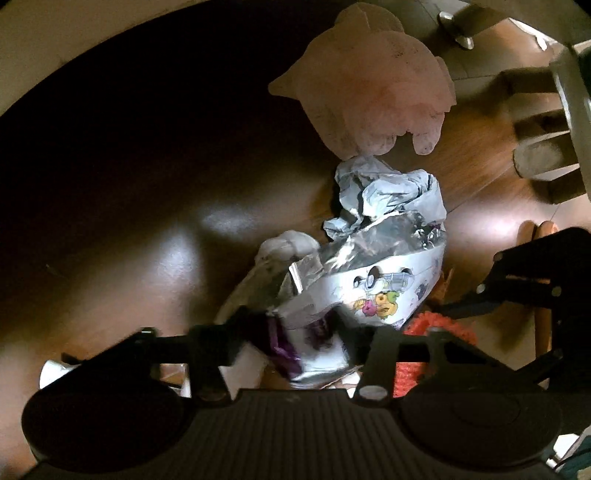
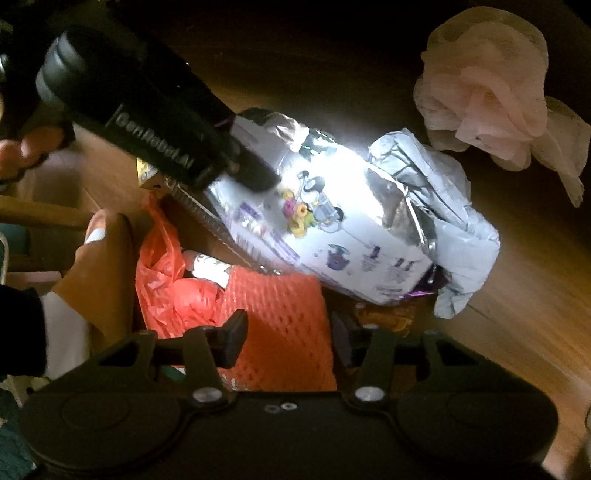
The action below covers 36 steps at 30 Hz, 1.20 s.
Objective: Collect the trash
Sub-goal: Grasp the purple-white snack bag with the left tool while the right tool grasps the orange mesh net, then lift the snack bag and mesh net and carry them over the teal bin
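A white foil snack bag (image 1: 373, 288) printed with cartoon figures lies on the dark wooden floor, with crumpled grey paper (image 1: 384, 192) stuffed in its far end. My left gripper (image 1: 295, 343) is closed on the bag's near end. In the right wrist view the bag (image 2: 332, 221) lies mid-frame with the left gripper (image 2: 236, 162) clamped on its left end. My right gripper (image 2: 288, 343) is open around an orange foam net (image 2: 280, 314), next to a red plastic bag (image 2: 166, 288). A crumpled pink tissue (image 1: 373, 85) lies beyond the bag, also in the right wrist view (image 2: 491, 88).
A person's hand (image 2: 99, 266) is at the left by a cardboard edge. Furniture legs (image 1: 539, 158) and a metal foot (image 1: 458, 26) stand at the far right. The right gripper (image 1: 524, 280) shows at the right edge of the left wrist view.
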{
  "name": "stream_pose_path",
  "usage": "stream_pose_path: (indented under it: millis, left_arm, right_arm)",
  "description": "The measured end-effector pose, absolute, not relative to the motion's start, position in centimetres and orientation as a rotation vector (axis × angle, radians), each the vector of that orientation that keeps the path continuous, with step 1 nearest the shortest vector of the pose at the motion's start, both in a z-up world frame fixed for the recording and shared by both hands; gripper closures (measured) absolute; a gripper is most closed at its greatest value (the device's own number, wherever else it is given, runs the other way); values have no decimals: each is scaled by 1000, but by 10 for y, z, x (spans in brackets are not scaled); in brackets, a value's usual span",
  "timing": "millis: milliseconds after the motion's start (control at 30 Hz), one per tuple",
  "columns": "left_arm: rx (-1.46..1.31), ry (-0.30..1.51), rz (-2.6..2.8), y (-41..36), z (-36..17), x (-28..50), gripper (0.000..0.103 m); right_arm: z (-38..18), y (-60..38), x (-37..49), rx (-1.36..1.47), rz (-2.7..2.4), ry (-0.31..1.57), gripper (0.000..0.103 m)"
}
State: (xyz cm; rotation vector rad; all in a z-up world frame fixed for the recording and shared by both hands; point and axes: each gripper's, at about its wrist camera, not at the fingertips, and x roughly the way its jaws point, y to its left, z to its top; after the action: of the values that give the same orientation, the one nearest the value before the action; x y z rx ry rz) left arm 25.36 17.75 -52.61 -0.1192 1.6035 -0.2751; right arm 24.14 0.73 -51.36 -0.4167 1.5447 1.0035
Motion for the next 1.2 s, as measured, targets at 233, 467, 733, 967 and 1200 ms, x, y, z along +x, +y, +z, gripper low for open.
stream_pose_path:
  millis: [233, 467, 733, 967, 1200]
  left_arm:
    - [-139, 1579, -278, 179, -512, 250, 67]
    - [-128, 1579, -293, 174, -483, 241, 75]
    - [-69, 1585, -276, 162, -434, 232, 80]
    - [-74, 1546, -212, 159, -365, 213, 81]
    - [-69, 1453, -160, 136, -285, 191, 81]
  right_arm:
    - [-505, 2, 237, -425, 983, 1559, 92]
    - [-467, -13, 234, -359, 935, 1510, 93]
    - [-398, -29, 231, -331, 857, 1427, 93]
    - [-332, -57, 226, -253, 789, 1368, 93]
    - [-249, -99, 208, -194, 697, 1246, 93]
